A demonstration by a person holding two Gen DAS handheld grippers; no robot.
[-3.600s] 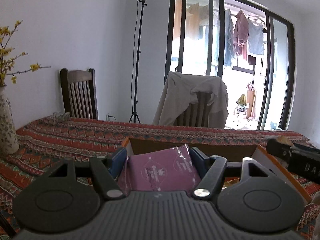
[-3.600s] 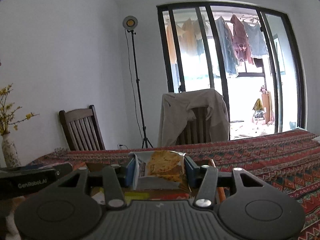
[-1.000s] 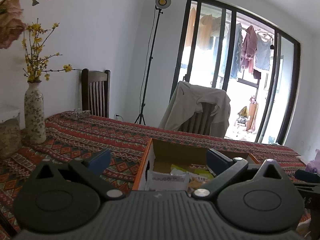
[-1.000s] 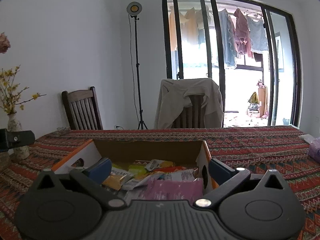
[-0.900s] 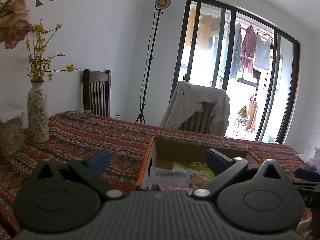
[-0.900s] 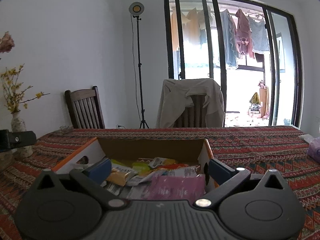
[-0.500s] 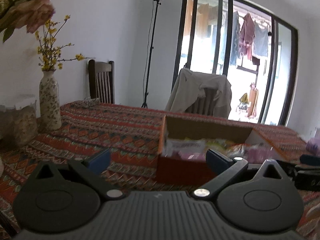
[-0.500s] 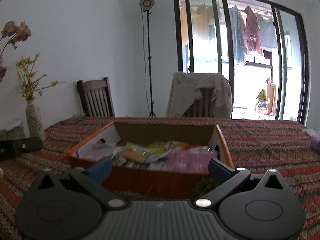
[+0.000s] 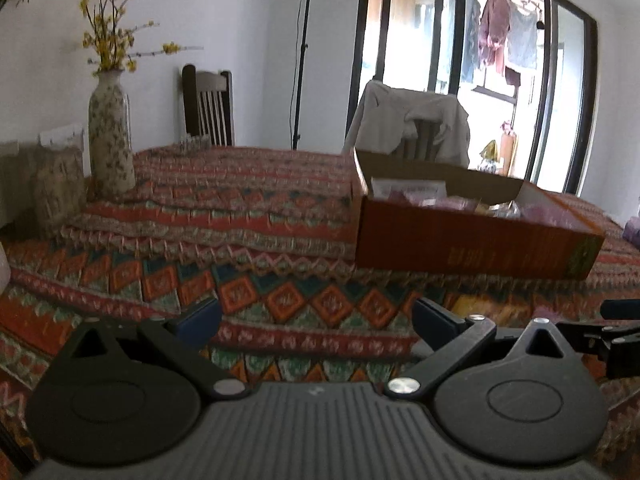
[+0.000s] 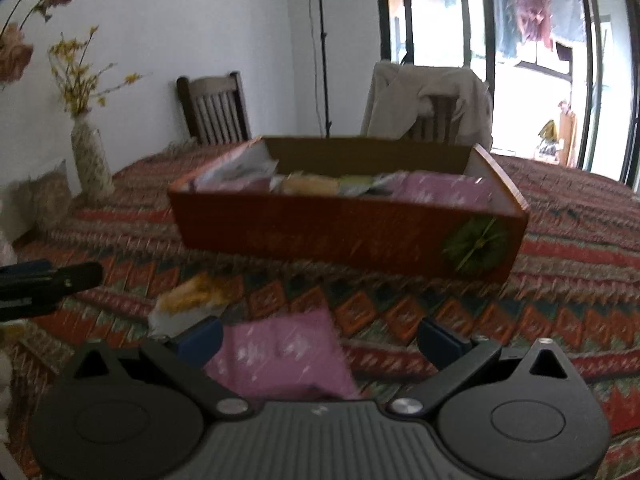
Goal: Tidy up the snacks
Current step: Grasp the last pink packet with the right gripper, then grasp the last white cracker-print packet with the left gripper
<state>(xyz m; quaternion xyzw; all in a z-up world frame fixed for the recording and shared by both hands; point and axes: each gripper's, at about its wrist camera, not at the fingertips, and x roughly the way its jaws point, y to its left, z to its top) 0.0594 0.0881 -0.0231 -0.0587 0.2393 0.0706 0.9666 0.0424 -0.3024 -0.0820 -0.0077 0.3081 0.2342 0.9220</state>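
An orange cardboard box (image 10: pixel 344 236) holding several snack packets stands on the patterned tablecloth; it also shows in the left wrist view (image 9: pixel 472 244). A pink snack packet (image 10: pixel 280 352) lies on the cloth in front of the box, between the open fingers of my right gripper (image 10: pixel 320 338). A yellow and white snack packet (image 10: pixel 188 300) lies to its left. My left gripper (image 9: pixel 316 318) is open and empty above the cloth, to the left of the box. Its tip shows at the left of the right wrist view (image 10: pixel 48 280).
A patterned vase with yellow flowers (image 9: pixel 110 136) and a jar (image 9: pixel 52 184) stand at the table's left. Two wooden chairs (image 9: pixel 208 108) stand behind the table, one draped with a beige jacket (image 9: pixel 408 124). A lamp stand (image 9: pixel 302 52) and glass doors are beyond.
Both grippers let go of their snacks into the box earlier, then pulled back and down from it. Loose packets on the cloth now show before the right gripper.
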